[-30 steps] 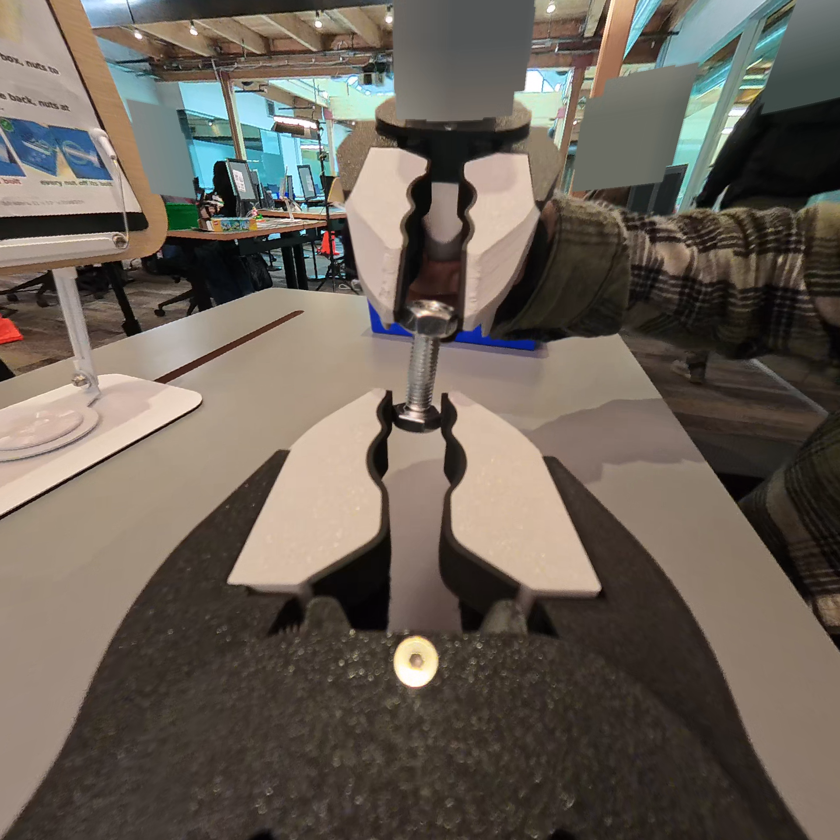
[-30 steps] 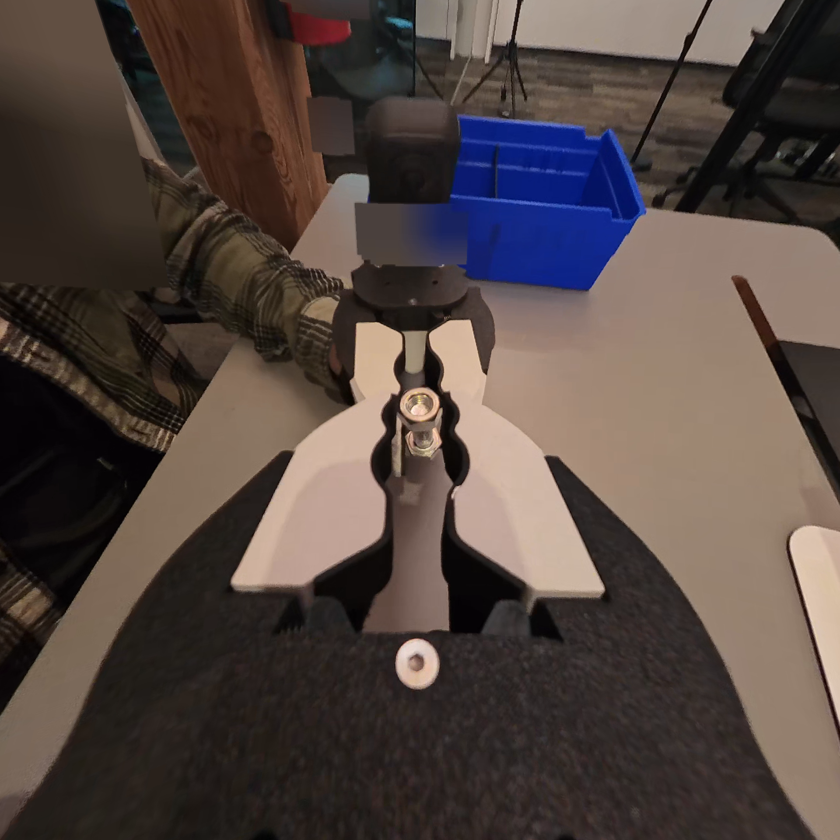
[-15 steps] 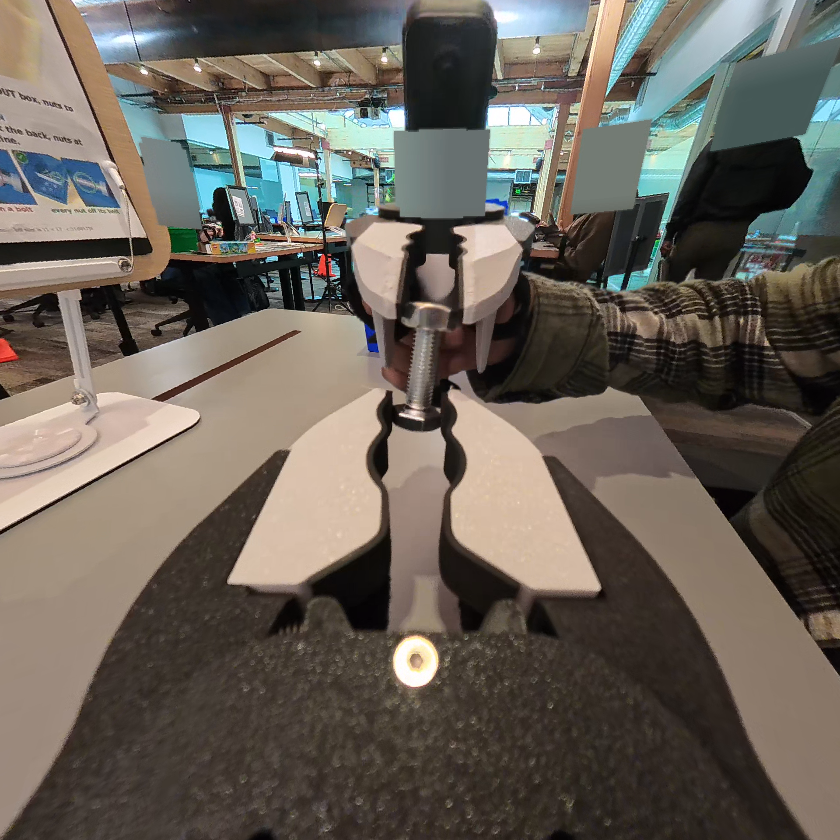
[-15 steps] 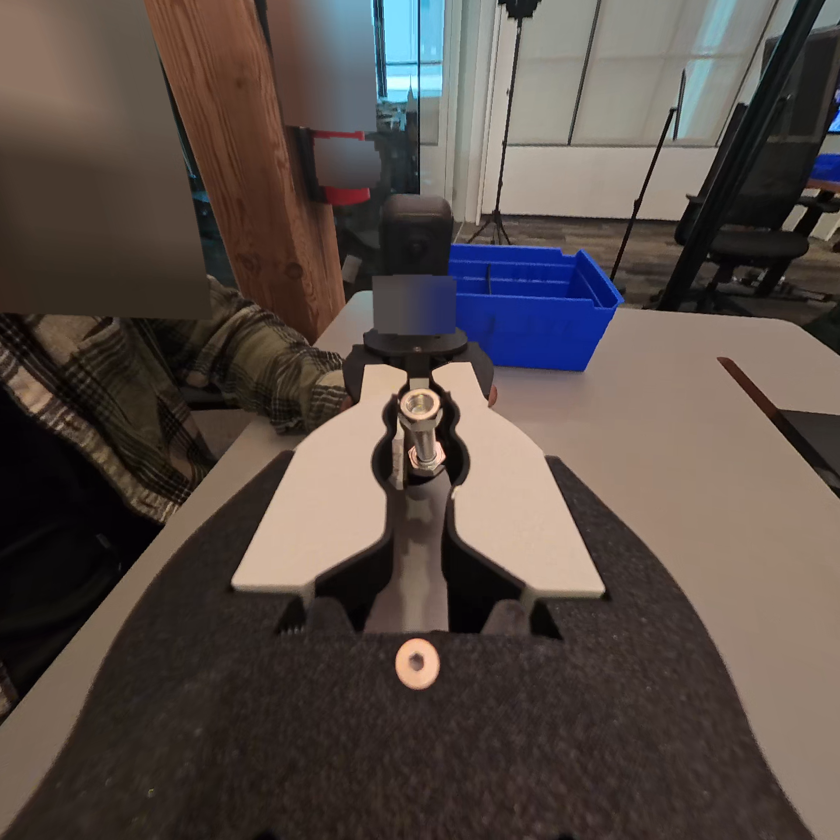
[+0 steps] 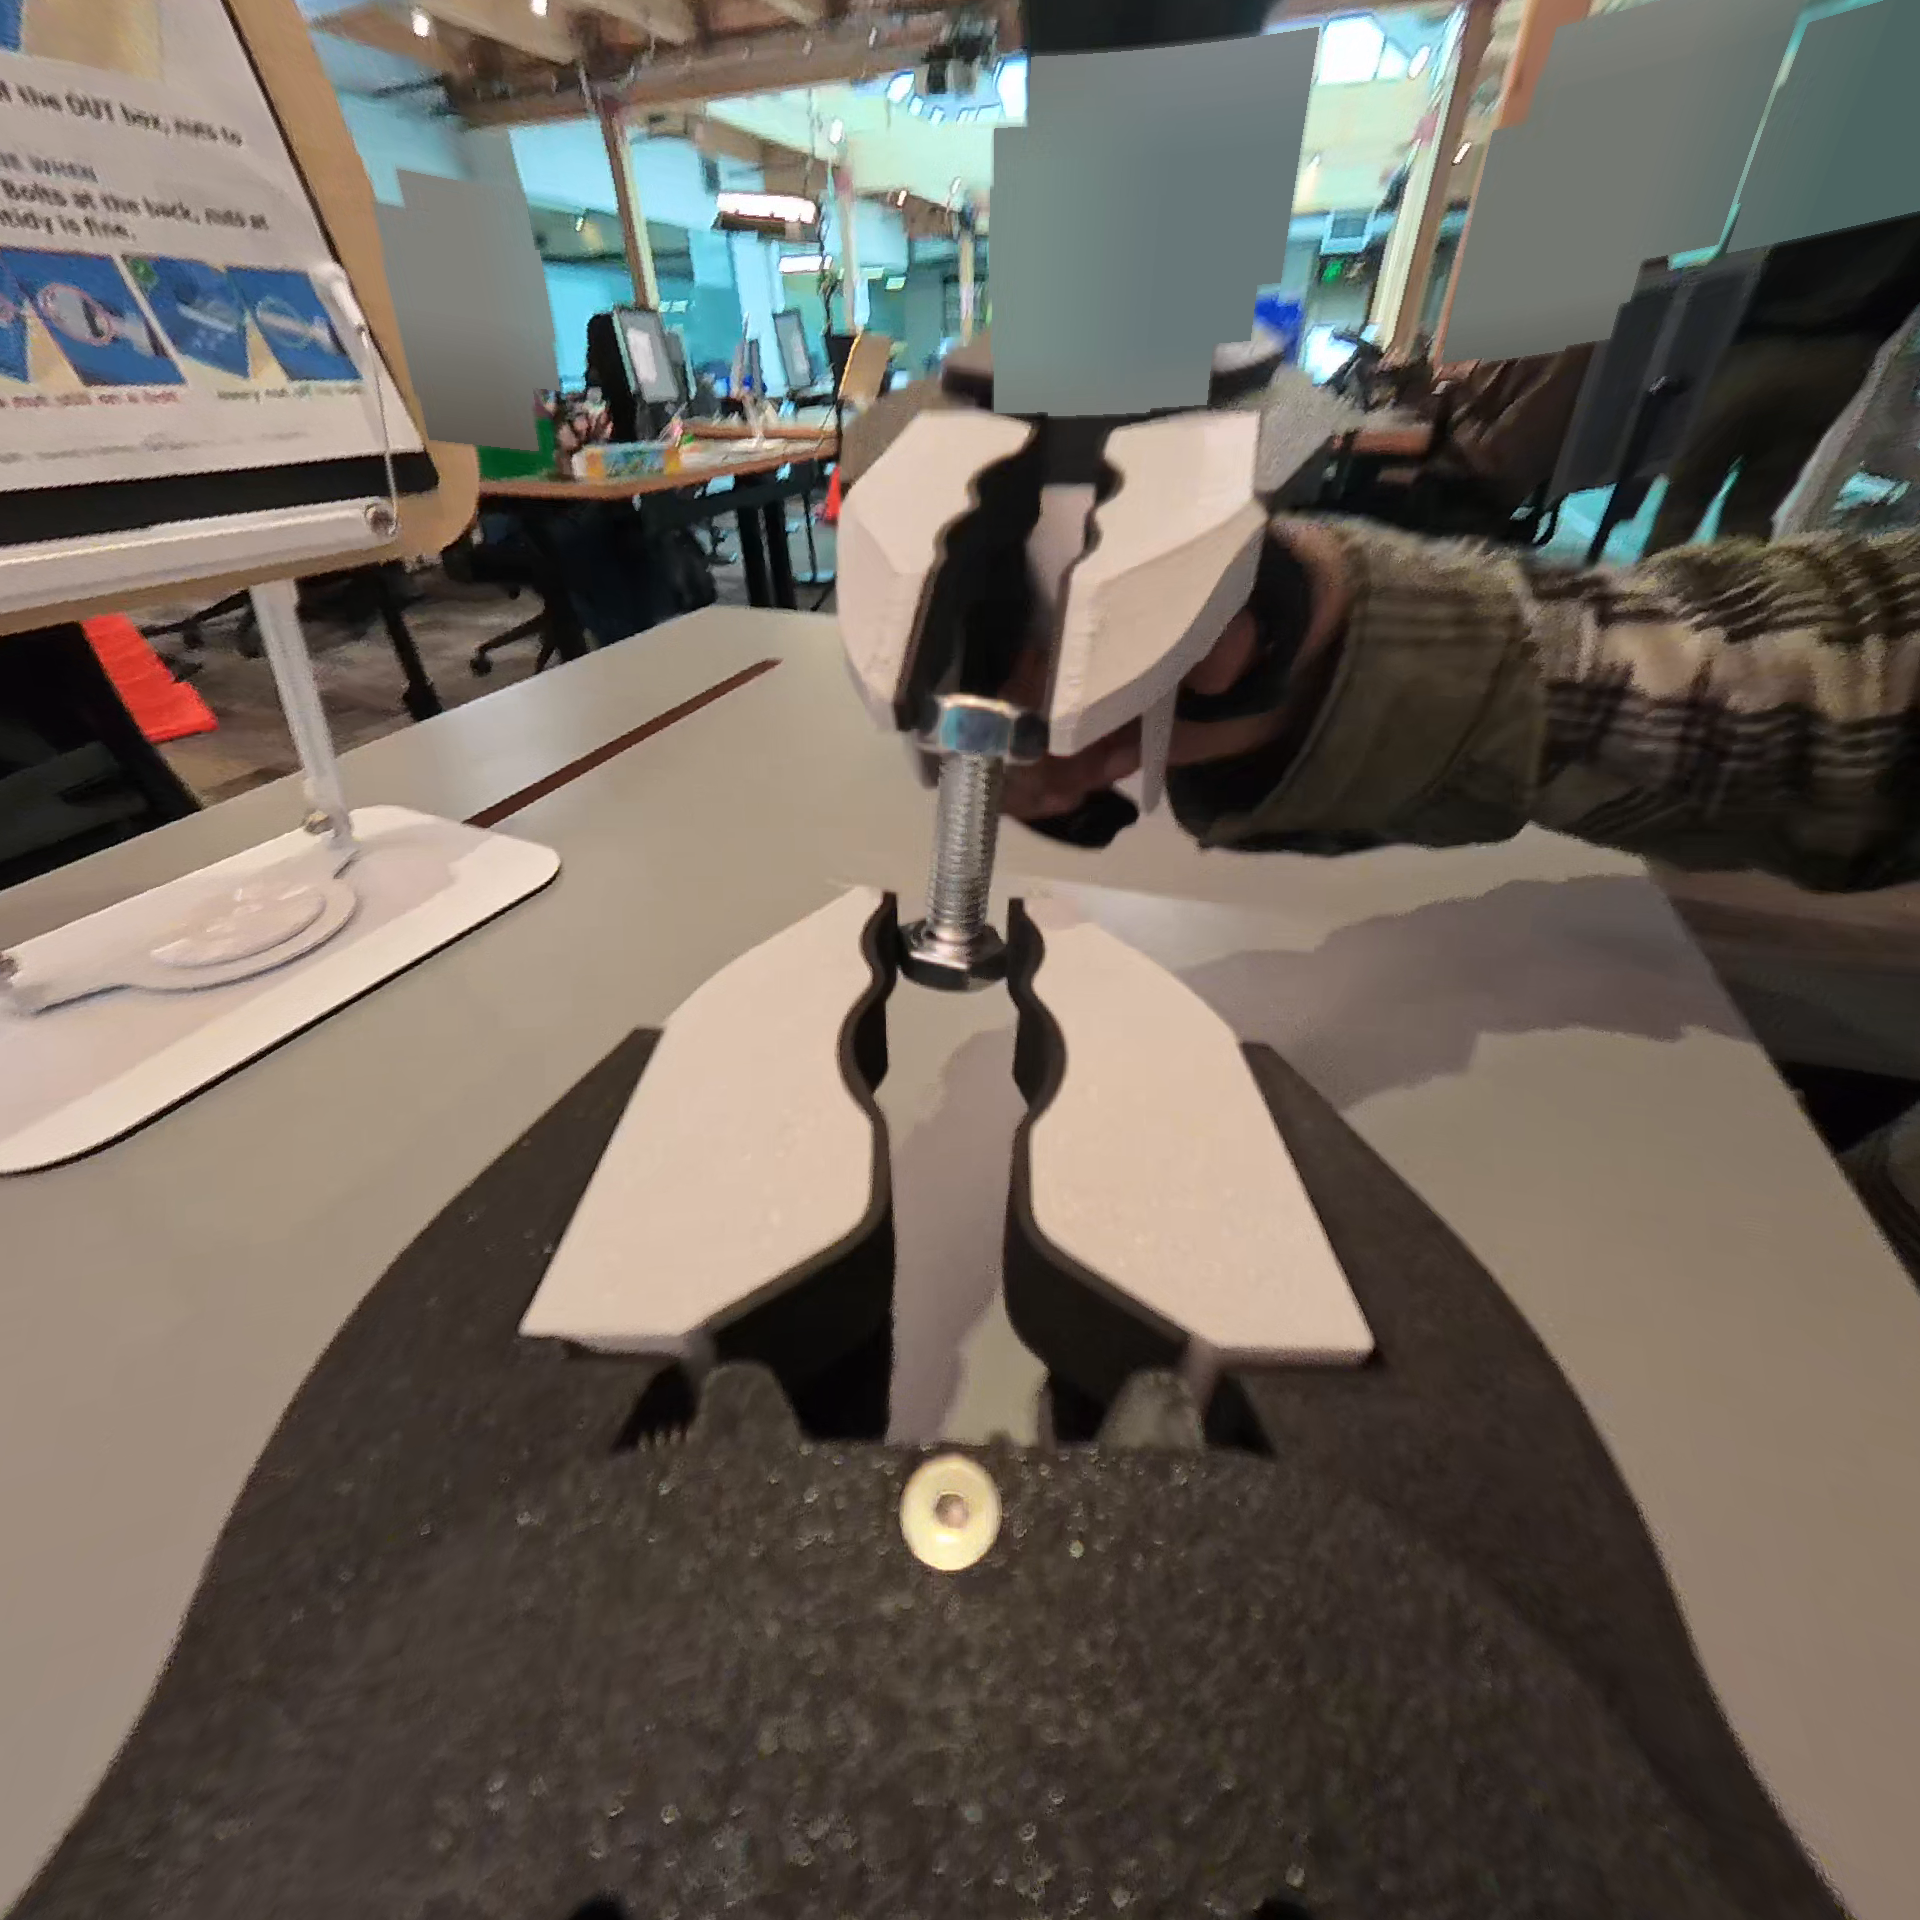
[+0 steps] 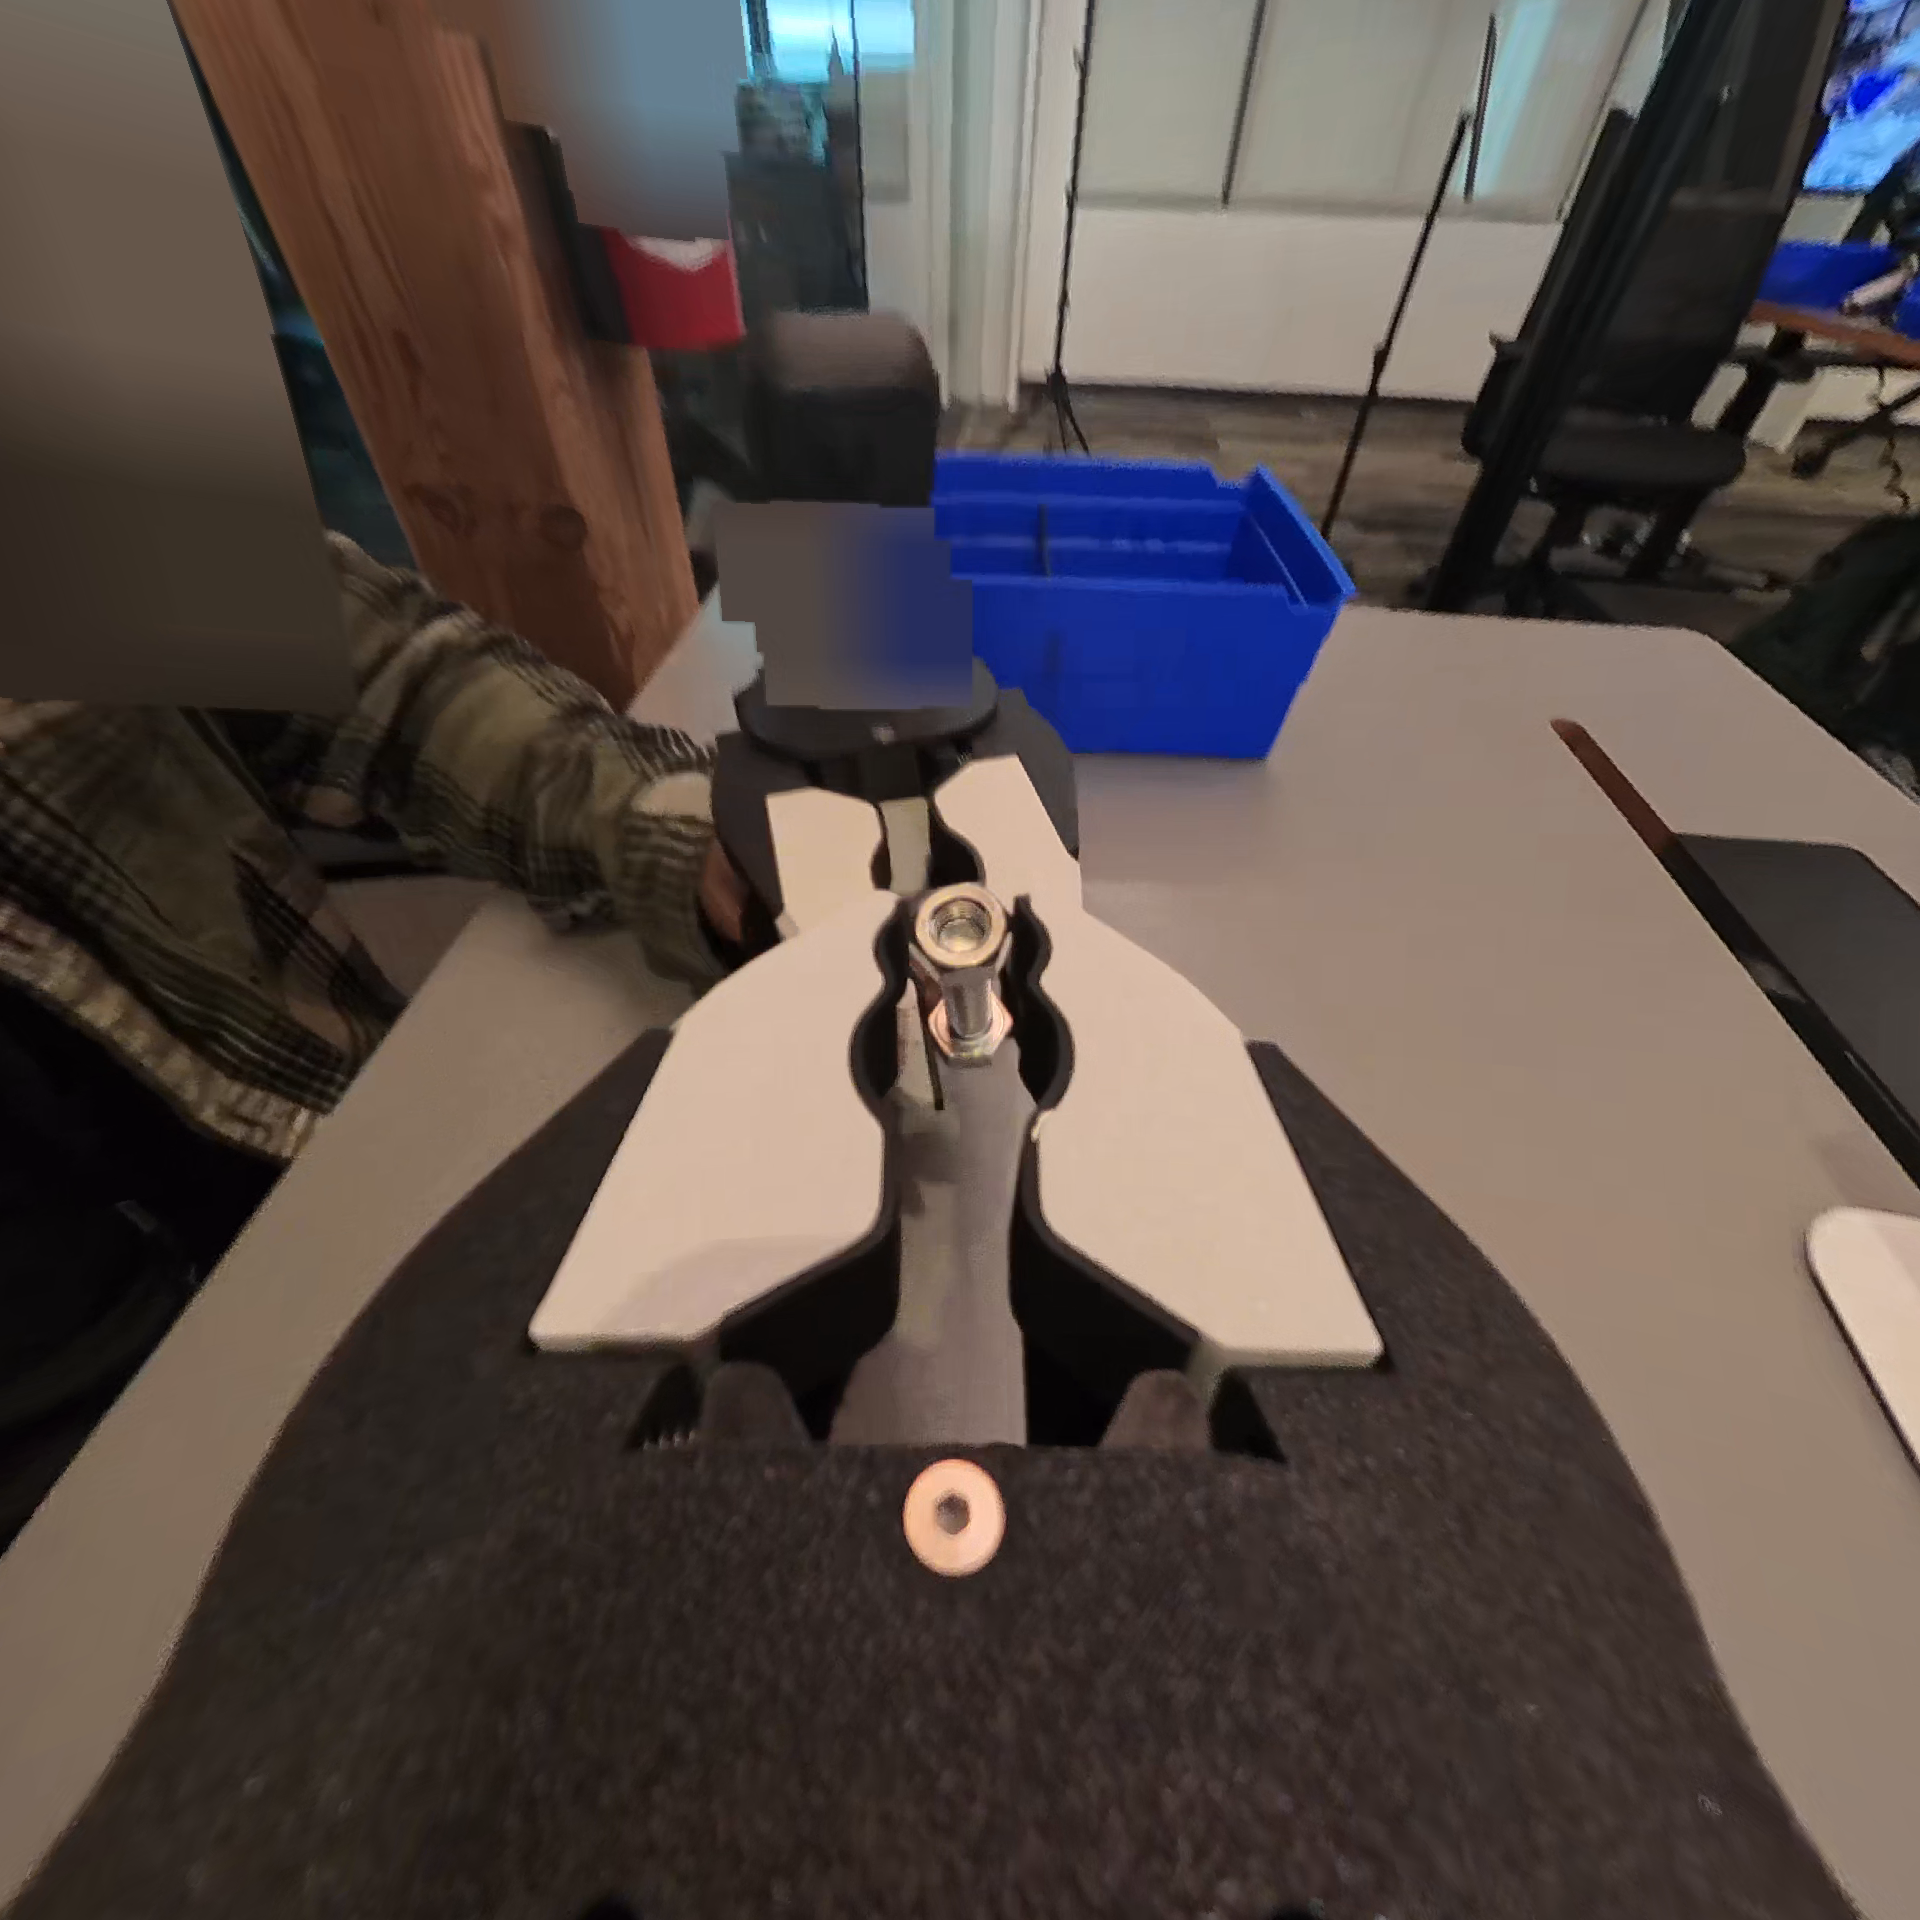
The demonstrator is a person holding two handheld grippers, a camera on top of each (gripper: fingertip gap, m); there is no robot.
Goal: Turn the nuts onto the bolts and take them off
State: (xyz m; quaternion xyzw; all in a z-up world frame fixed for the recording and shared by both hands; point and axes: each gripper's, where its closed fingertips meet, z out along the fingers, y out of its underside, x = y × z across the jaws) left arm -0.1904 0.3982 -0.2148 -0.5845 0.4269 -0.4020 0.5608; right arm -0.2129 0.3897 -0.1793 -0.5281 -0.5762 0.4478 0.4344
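Observation:
A silver bolt [image 5: 961, 847] stands upright between my two grippers above the grey table [image 5: 623, 1039]. My left gripper [image 5: 951, 940] is shut on the nut [image 5: 951, 951] at the bolt's lower end. My right gripper [image 5: 982, 717] comes from the far side, tilted, and is shut on the bolt's hex head [image 5: 977, 727]. In the right wrist view my right gripper [image 6: 961, 925] clamps the bolt head [image 6: 961, 930]. The nut [image 6: 971, 1039] shows below it in the gap, and the left gripper's fingers [image 6: 821, 842] reach in from beyond, their tips hidden.
A blue bin [image 6: 1132, 634] stands on the far side of the table, next to a wooden post [image 6: 436, 364]. A sign board [image 5: 156, 260] on a white base [image 5: 260, 935] stands at the left. A dark slab [image 6: 1818, 935] lies at the right. Plaid sleeves [image 5: 1610, 707] flank the grippers.
My right gripper has turned and tilted sideways while holding the bolt head, and its camera has dipped toward the table. The nut stays clamped in my left gripper.

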